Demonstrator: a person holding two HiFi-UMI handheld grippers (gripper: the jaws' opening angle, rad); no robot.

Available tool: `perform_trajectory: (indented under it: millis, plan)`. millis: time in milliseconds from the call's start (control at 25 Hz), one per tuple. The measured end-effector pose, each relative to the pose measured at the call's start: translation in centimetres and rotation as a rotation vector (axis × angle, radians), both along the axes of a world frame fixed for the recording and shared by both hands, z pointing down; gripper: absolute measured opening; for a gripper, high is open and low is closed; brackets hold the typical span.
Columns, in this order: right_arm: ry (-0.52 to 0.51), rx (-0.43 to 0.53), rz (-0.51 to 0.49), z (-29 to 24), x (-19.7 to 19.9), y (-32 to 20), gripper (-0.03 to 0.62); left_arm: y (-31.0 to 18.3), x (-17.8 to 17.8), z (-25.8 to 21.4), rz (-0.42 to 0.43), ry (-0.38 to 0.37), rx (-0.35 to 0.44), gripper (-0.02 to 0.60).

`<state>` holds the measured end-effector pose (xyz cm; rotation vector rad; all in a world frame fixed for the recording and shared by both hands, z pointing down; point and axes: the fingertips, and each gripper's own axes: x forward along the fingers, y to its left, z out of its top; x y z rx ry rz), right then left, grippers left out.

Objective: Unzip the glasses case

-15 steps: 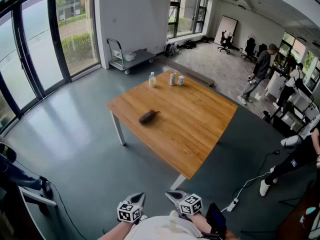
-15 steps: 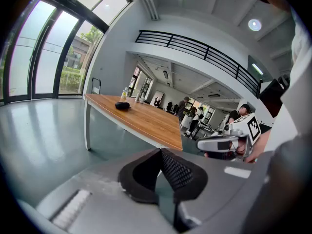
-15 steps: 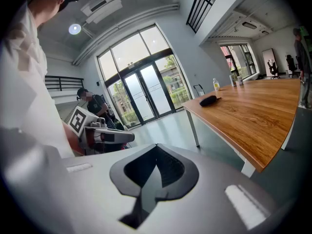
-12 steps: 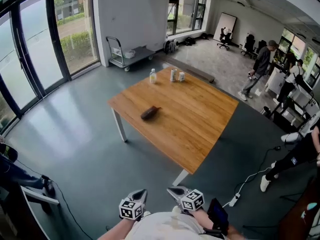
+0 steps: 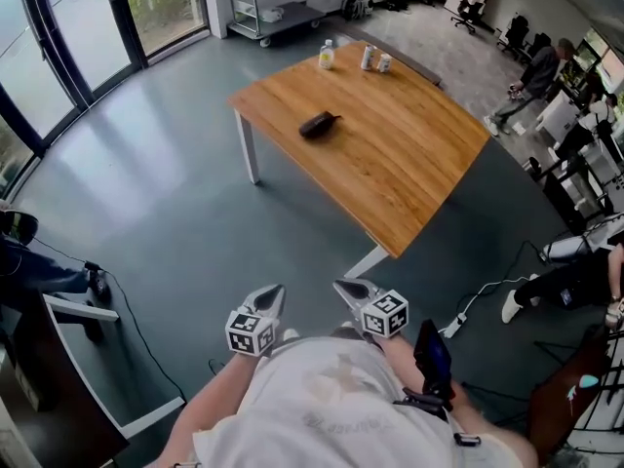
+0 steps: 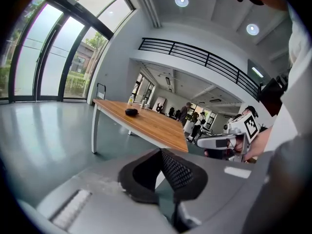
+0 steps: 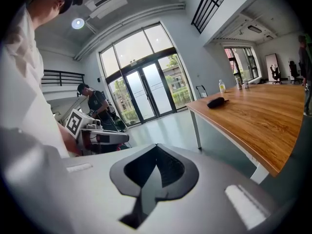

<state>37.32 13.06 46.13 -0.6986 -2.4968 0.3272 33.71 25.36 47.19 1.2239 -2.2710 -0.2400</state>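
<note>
Both pairs of jaws are seen fully closed and empty, the left gripper (image 5: pixel 270 296) and the right gripper (image 5: pixel 347 290) being held well short of the surface (image 5: pixel 409 164). The glasses case (image 5: pixel 318 124) lies loose on the surface, towards its far side. Unless the case is pinned while the zip is pulled, it is likely to be dragged along the surface; the small tab may also be missed.

The person holds 2 grippers close in front of the body, side by side and a little apart. The left gripper (image 5: pixel 265 298) has its jaws pressed together, with nothing in them. The right gripper (image 5: pixel 353 291) is the same. Both point forward and a bit down. The left arm (image 5: pixel 213 415) and right arm (image 5: pixel 395 349) are bent.
</note>
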Motion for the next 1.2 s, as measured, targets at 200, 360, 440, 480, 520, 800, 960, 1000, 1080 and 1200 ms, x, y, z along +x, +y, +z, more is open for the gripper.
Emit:
perform_trajectory:
  millis: [200, 360, 440, 480, 520, 800, 960, 1000, 1080, 1200]
  plan:
    - [0.019, 0.006, -0.004, -0.2, -0.2, 1.4, 0.009, 1.8, -0.2, 0.2, -0.023, 0.020, 0.015, 0.003]
    - [0.036, 0.015, -0.019, -0.1, -0.8, 1.8, 0.008, 2.4, -0.6, 0.6, -0.043, 0.035, 0.023, 0.003]
    - [0.042, 0.010, -0.029, 0.0, -1.5, 2.2, 0.008, 2.9, -0.9, 0.8, -0.057, 0.040, 0.021, 0.003]
    - [0.047, 0.007, -0.035, 0.2, -1.8, 2.5, 0.008, 3.3, -1.1, 0.8, -0.066, 0.043, 0.019, 0.003]
    - [0.052, 0.004, -0.041, 0.4, -2.3, 2.9, 0.009, 3.7, -1.4, 0.9, -0.075, 0.047, 0.017, 0.003]
    - [0.054, -0.014, -0.116, 1.7, -7.1, 4.6, 0.008, 5.3, -4.9, 1.8, -0.114, 0.057, 0.002, 0.003]
    - [0.049, -0.040, -0.133, 1.2, -10.8, 4.5, 0.008, 5.4, -7.9, 0.7, -0.135, 0.055, -0.018, 0.003]
    - [0.038, -0.044, -0.137, 0.7, -12.0, 4.5, 0.009, 5.4, -8.8, 0.2, -0.137, 0.051, -0.023, 0.003]
    - [-0.001, -0.050, -0.144, -0.7, -15.0, 4.2, 0.009, 5.0, -11.2, -0.6, -0.133, 0.036, -0.030, 0.003]
    - [-0.033, -0.062, -0.161, -1.3, -19.2, 3.3, 0.008, 3.6, -15.4, -1.2, -0.138, 0.011, -0.039, 0.003]
